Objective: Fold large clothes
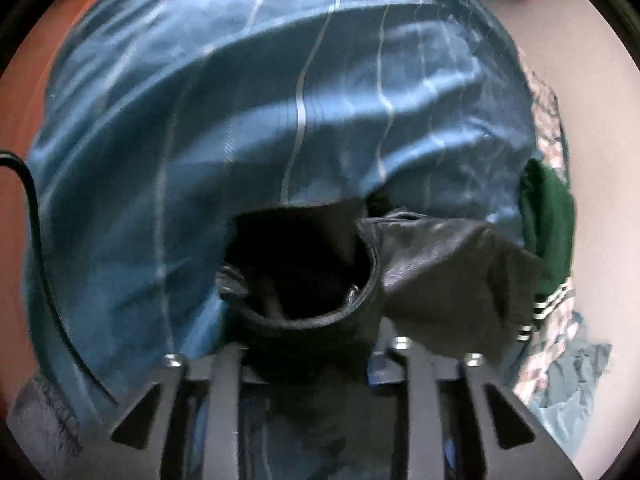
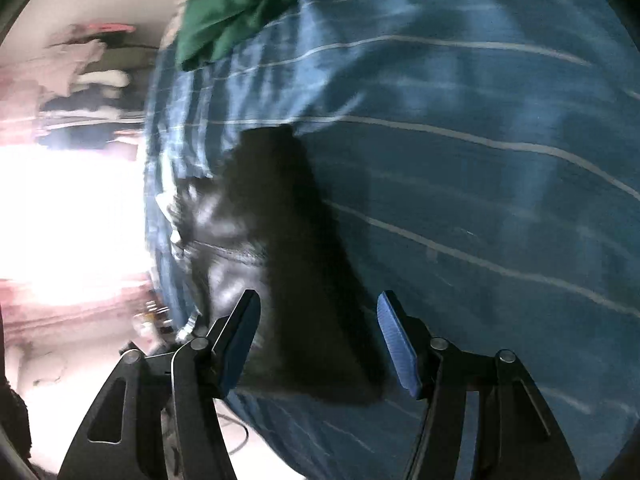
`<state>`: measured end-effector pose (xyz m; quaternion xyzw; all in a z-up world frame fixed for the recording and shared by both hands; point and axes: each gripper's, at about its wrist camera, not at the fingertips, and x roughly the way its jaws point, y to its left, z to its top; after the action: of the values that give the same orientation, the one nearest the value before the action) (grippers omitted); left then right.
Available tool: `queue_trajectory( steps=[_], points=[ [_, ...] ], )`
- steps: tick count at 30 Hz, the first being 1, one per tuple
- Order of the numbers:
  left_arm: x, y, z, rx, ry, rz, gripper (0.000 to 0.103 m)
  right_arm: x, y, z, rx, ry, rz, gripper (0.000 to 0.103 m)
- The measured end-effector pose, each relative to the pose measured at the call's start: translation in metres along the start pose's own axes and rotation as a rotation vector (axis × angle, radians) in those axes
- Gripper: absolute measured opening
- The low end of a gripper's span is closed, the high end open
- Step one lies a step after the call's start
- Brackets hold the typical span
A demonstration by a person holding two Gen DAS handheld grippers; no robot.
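A black, leather-like garment [image 1: 440, 276] lies on a blue bedsheet [image 1: 280, 100] with thin pale stripes. A round dark opening [image 1: 304, 264] in it gapes just in front of my left gripper [image 1: 312, 352]. The garment's edge is bunched over the fingertips and hides them; the finger arms stand close together, shut on that edge. In the right wrist view the same black garment [image 2: 288, 216] runs down the sheet [image 2: 480, 160] and passes between the two blue pads [image 2: 400, 344]. My right gripper [image 2: 320, 336] is open, and its pads stand apart from the cloth.
A green garment [image 1: 548, 232] with white stripes lies at the bed's edge and shows again as a green cloth [image 2: 240, 8]. Patterned cloth [image 1: 548, 128] hangs beside it. A black cable [image 1: 40, 248] crosses the sheet. The pale floor [image 1: 592, 100] and a bright glare [image 2: 72, 220] lie beyond the bed.
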<state>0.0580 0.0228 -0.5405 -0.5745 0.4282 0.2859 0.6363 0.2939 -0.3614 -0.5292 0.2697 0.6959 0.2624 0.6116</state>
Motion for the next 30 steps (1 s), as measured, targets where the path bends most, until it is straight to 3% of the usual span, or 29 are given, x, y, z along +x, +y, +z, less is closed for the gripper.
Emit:
queue_trajectory(
  steps=[3, 7, 9, 11, 15, 18, 20, 22, 24, 27, 30],
  points=[
    [-0.002, 0.006, -0.002, 0.036, 0.014, -0.014, 0.022, 0.03, 0.002, 0.018, -0.033, 0.07, 0.092, 0.076],
    [0.014, 0.013, 0.005, -0.005, 0.052, -0.043, 0.022, 0.088, 0.007, 0.036, -0.087, 0.234, 0.171, 0.082],
    [0.014, 0.011, 0.009, 0.022, 0.056, -0.043, 0.022, 0.107, 0.012, 0.041, -0.112, 0.257, 0.213, 0.084],
    [0.009, 0.011, 0.009, 0.053, 0.054, -0.036, 0.022, 0.115, 0.025, 0.042, -0.158, 0.244, 0.197, 0.082],
    [0.0, -0.004, 0.017, 0.138, 0.03, -0.032, 0.022, 0.096, 0.029, 0.027, -0.071, 0.123, 0.228, 0.05],
    [-0.006, -0.025, 0.026, 0.251, -0.01, -0.05, 0.022, 0.074, 0.021, 0.003, 0.081, 0.051, 0.321, 0.046],
    [-0.002, -0.035, 0.031, 0.323, -0.006, -0.065, 0.029, 0.066, 0.005, -0.019, 0.21, 0.018, 0.382, 0.046],
    [0.014, -0.039, 0.034, 0.367, 0.046, -0.059, 0.033, 0.07, -0.011, -0.033, 0.256, 0.009, 0.356, 0.062],
    [0.036, -0.033, 0.038, 0.357, 0.123, -0.038, 0.036, 0.08, -0.034, -0.043, 0.309, 0.032, 0.304, 0.071],
    [0.05, -0.027, 0.043, 0.336, 0.156, -0.058, 0.045, 0.088, -0.041, -0.044, 0.279, 0.032, 0.373, 0.077],
    [0.053, -0.032, 0.046, 0.354, 0.142, -0.057, 0.045, 0.102, -0.037, -0.039, 0.24, 0.038, 0.412, 0.083]
  ],
)
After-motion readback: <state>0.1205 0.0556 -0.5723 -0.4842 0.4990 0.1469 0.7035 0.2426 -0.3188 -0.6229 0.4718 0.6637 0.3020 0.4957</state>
